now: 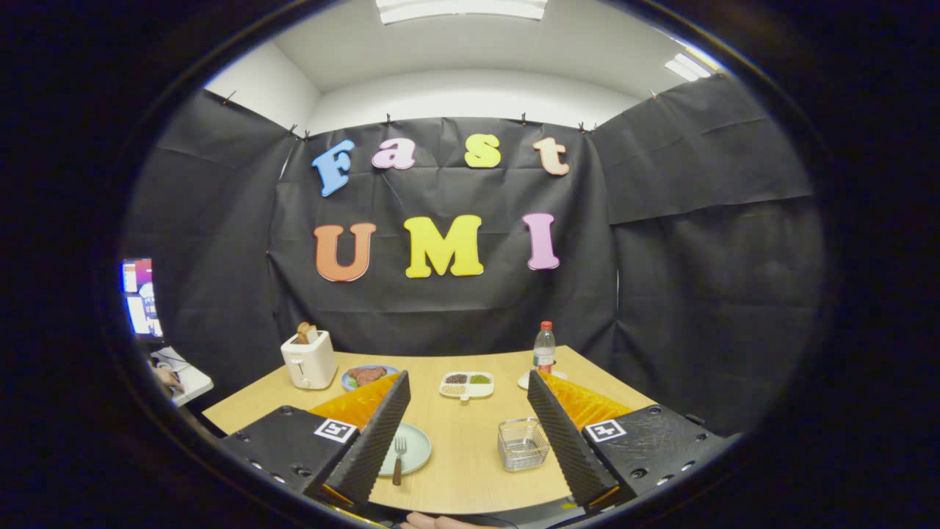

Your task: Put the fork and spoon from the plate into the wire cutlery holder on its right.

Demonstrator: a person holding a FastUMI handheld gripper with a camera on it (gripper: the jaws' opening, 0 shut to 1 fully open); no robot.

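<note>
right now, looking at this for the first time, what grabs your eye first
The open gripper, fingers spread wide above the light wooden table. Between them lie a pale green round plate carrying a wooden-handled fork by the left finger, and an empty wire cutlery holder by the right one. Beyond stand a white toaster with bread and a red-capped plastic bottle.

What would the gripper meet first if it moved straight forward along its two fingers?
Probably bare light wooden table; farther on, the white divided dish. The open gripper has nothing between its fingers. Depth is unclear.
</note>
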